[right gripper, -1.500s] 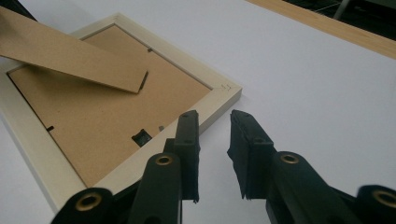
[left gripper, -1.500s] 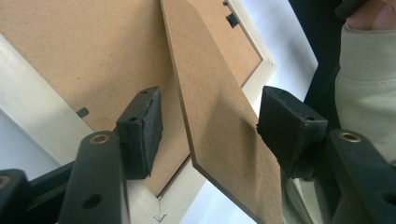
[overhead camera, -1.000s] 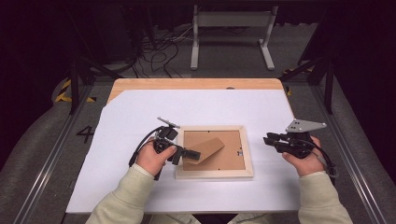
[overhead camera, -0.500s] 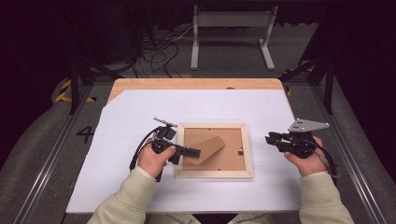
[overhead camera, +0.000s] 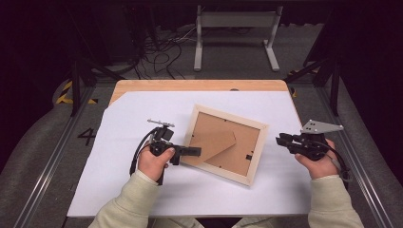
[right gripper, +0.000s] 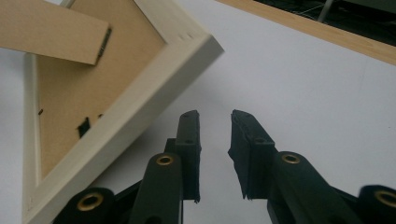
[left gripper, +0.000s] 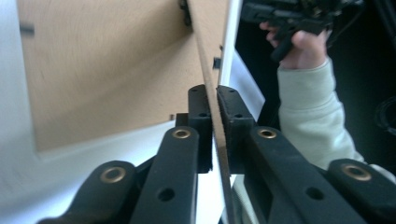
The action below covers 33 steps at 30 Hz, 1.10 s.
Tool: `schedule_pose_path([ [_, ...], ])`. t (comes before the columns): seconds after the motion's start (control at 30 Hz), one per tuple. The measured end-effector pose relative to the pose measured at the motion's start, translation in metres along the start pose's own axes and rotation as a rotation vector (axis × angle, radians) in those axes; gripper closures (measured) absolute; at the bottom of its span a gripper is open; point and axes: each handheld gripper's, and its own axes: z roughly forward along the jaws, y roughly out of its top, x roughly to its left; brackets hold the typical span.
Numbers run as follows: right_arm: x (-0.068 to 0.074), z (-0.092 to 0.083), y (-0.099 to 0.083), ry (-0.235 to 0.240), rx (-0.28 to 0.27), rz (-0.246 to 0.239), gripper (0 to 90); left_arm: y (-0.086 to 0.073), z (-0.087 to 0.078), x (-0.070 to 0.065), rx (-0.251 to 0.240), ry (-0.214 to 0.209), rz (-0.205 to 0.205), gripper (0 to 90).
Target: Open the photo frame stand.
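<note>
The left claw (left gripper: 215, 135) has just been closing and now pinches the thin cardboard easel stand (left gripper: 212, 84) of the picture frame (overhead camera: 227, 142), which lies face down and skewed on the white desk (overhead camera: 142, 114). The right claw (right gripper: 215, 154) hovers just beside the frame's corner, its jaws parted with nothing between them.

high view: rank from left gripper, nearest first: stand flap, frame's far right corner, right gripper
1. stand flap: clamped in the left gripper.
2. frame's far right corner: across the picture frame.
3. right gripper: beyond the frame's right edge.
</note>
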Motion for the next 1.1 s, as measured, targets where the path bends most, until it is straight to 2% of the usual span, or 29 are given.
schedule_pose_path([
  [0.1, 0.0, 0.0, 0.0, 0.0, 0.002, -0.002, 73.0, 0.0, -0.004, -0.005, -0.031, -0.006, 0.029, 87.6],
  [0.17, 0.0, 0.0, 0.0, -0.003, 0.003, -0.002, 73.0, 0.0, -0.006, -0.007, -0.04, 0.006, 0.042, 87.6],
  [0.23, 0.0, 0.0, 0.0, -0.005, 0.004, -0.001, 73.0, 0.0, -0.007, -0.008, -0.057, 0.005, 0.025, 87.6],
  [0.4, -0.001, -0.002, 0.0, 0.004, -0.005, 0.012, 73.0, 0.003, -0.01, -0.009, -0.098, 0.006, 0.062, 87.7],
  [0.63, 0.001, -0.002, 0.0, 0.007, -0.005, 0.009, 73.0, 0.013, -0.007, -0.011, -0.164, 0.005, 0.073, 87.7],
  [0.83, 0.002, 0.0, -0.001, 0.014, 0.003, 0.001, 73.0, 0.023, -0.006, -0.007, -0.226, 0.025, 0.082, 87.7],
  [1.1, 0.001, 0.001, -0.002, 0.016, 0.008, 0.007, 72.9, 0.032, -0.005, -0.006, -0.345, 0.026, 0.103, 87.7],
])
